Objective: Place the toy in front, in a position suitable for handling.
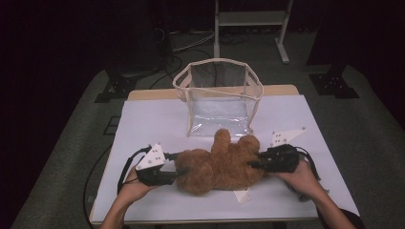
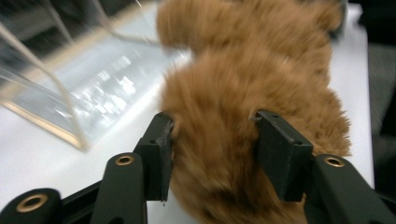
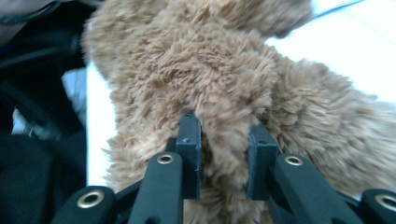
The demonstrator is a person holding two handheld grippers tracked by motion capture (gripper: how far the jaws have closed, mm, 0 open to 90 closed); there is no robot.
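Gripping a brown plush bear [image 1: 217,164] at both ends — left gripper [image 1: 177,168] pinching a thick wad of fur at one end, right gripper [image 1: 253,164] squeezing a narrower tuft at the other. Lying across the tabletop [image 1: 143,119] near its front edge, just before the clear bag [image 1: 217,98] standing open-mouthed toward the back edge. Holding from two sides probably to keep the floppy body level and spread for lifting — likely heading for the bag's opening. Pressing deep into soft pile in both gripper views, so risking slippage if only fur, not stuffing, is caught.
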